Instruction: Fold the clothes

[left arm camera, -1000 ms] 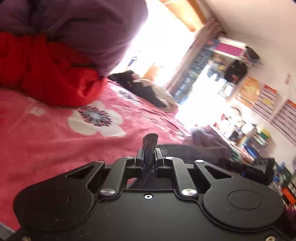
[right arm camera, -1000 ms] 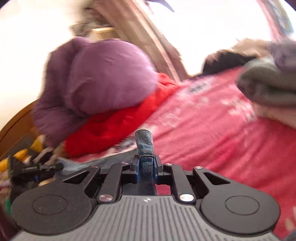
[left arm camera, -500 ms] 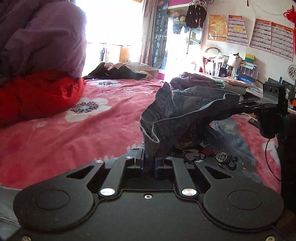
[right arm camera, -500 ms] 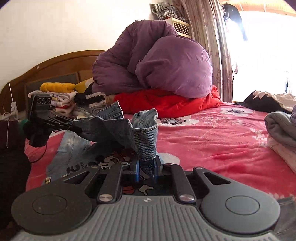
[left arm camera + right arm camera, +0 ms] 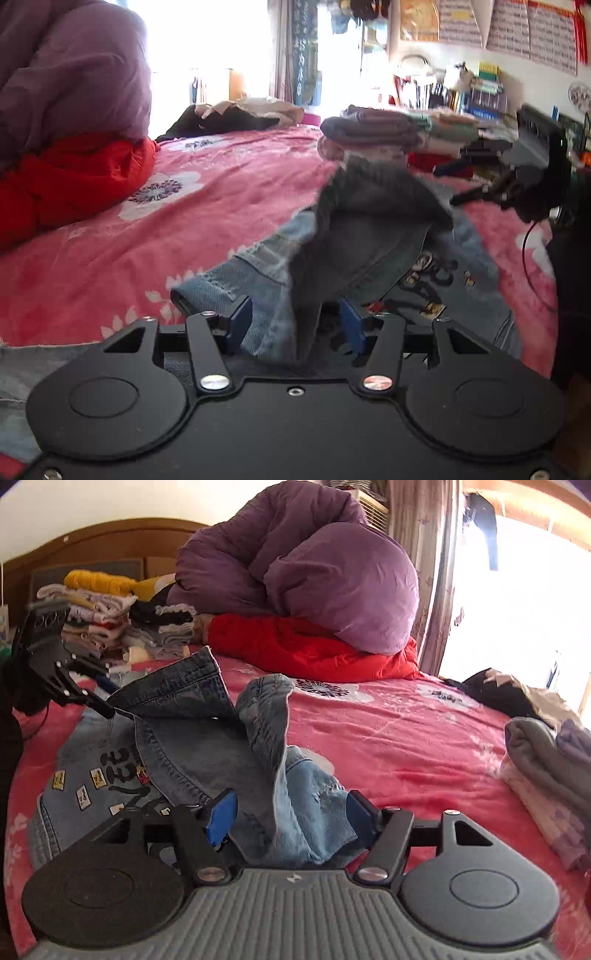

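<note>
Denim jacket (image 5: 373, 236) lies on the bed (image 5: 229, 184), which is covered with a pink flowered blanket; the jacket's lower part is spread flat, showing cartoon patches (image 5: 99, 775), while its upper part stands up in a rumpled fold between the two tools. The left hand-held gripper (image 5: 295, 323) has just been opening: its blue pads (image 5: 240, 321) stand apart, and a loose fold of denim hangs between them without being pressed. The right hand-held gripper (image 5: 291, 814) has likewise just been opening; its pads (image 5: 221, 818) are spread, with a pale-blue flap of the jacket resting between them, unpinched. In the right wrist view the left tool appears at the far left edge, its fingertips just beside the jacket's raised hem.

A purple quilt (image 5: 306, 568) is heaped on a red quilt (image 5: 306, 646) at the head of the bed. Beside them, against the wooden headboard (image 5: 96, 542), sit stacks of folded clothes (image 5: 96, 616). A second pile of folded clothes (image 5: 373, 136) sits at the bed's other side, and dark garments (image 5: 225, 118) lie near the bright window.
</note>
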A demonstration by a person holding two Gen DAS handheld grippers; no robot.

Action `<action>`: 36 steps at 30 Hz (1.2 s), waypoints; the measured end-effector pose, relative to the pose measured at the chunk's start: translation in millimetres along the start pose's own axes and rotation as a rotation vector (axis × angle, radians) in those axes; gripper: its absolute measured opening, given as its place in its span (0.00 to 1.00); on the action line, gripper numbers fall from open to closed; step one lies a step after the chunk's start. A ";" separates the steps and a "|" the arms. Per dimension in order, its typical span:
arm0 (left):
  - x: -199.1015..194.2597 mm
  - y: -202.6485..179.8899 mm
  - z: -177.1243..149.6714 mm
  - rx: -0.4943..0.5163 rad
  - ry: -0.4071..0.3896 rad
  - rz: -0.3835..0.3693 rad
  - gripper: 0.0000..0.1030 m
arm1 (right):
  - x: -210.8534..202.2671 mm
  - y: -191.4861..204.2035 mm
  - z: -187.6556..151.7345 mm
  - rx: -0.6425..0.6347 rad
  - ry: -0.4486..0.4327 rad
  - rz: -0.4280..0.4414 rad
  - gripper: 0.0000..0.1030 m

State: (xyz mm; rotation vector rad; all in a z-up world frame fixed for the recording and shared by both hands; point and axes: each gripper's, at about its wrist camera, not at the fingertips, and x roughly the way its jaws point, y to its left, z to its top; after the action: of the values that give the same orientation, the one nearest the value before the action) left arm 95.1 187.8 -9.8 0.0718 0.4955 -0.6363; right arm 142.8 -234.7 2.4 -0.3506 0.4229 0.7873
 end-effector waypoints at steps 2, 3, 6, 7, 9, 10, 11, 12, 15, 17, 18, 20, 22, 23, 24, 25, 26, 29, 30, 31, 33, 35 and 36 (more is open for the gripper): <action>-15.4 4.6 6.1 -0.065 -0.069 -0.001 0.50 | 0.3 12.4 1.5 -0.082 0.019 0.007 0.63; -20.1 4.6 10.6 -0.088 -0.098 -0.008 0.50 | -0.7 18.5 1.3 -0.117 0.030 0.013 0.63; -17.3 -7.0 29.9 -0.116 -0.159 -0.036 0.50 | -8.3 30.0 1.7 -0.147 0.044 0.032 0.63; -8.8 -11.3 35.9 -0.133 -0.157 -0.042 0.50 | -10.4 32.8 4.5 -0.144 0.037 0.040 0.63; 14.8 -21.2 43.0 -0.150 -0.118 -0.040 0.49 | -9.1 39.9 12.1 -0.134 0.013 0.052 0.61; 28.8 -28.0 44.3 -0.140 -0.088 -0.028 0.48 | -5.3 43.8 15.9 -0.128 0.007 0.055 0.60; 43.3 -35.8 44.4 -0.121 -0.048 -0.014 0.41 | 1.0 48.9 20.5 -0.123 0.004 0.060 0.57; 56.2 -43.5 43.0 -0.101 -0.010 0.001 0.37 | 8.2 53.6 24.5 -0.125 0.003 0.060 0.53; 78.0 -60.1 36.2 0.021 0.095 0.079 0.37 | 39.4 74.6 33.3 -0.160 0.034 0.062 0.47; 73.5 -70.7 26.4 0.186 0.142 0.123 0.40 | 59.4 92.1 32.9 -0.228 0.092 0.052 0.47; 67.0 -75.1 21.3 0.237 0.138 0.114 0.49 | 62.3 99.6 29.5 -0.289 0.112 0.030 0.47; 58.9 -85.9 9.7 0.341 0.132 0.124 0.53 | 63.0 109.2 19.4 -0.393 0.142 -0.011 0.51; 67.2 -99.8 -2.6 0.472 0.159 0.188 0.53 | 61.4 111.2 8.1 -0.457 0.169 -0.045 0.52; 75.3 -107.0 -8.3 0.542 0.180 0.218 0.53 | 61.6 110.4 3.6 -0.471 0.182 -0.057 0.51; 84.5 -113.7 -13.5 0.611 0.199 0.228 0.53 | 62.4 110.2 0.0 -0.486 0.184 -0.075 0.51; 93.7 -120.3 -18.7 0.679 0.219 0.238 0.53 | 63.4 111.4 -3.0 -0.501 0.182 -0.088 0.51; 102.0 -126.0 -23.3 0.736 0.233 0.250 0.52 | 65.0 114.4 -3.9 -0.515 0.182 -0.095 0.51; 112.1 -136.5 -27.9 0.815 0.212 0.275 0.51 | 69.6 123.7 -6.2 -0.556 0.179 -0.113 0.50; 113.1 -138.9 -26.9 0.826 0.198 0.286 0.50 | 70.9 126.6 -6.5 -0.566 0.176 -0.117 0.50; 114.0 -141.4 -26.4 0.842 0.187 0.290 0.50 | 71.6 127.6 -5.8 -0.563 0.169 -0.119 0.48; 117.4 -147.2 -28.1 0.889 0.180 0.291 0.51 | 72.8 129.0 -4.6 -0.552 0.162 -0.121 0.40; 120.8 -153.9 -34.0 0.975 0.190 0.284 0.51 | 72.5 129.3 -4.3 -0.535 0.143 -0.139 0.34; 121.9 -156.3 -36.0 1.007 0.192 0.284 0.51 | 72.0 129.0 -4.5 -0.523 0.131 -0.150 0.34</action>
State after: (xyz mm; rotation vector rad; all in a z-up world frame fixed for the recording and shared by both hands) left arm 72.7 2.2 -84.9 1.1442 0.2974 -0.5475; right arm 91.6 -108.6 -55.3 -0.9155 0.3037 0.7227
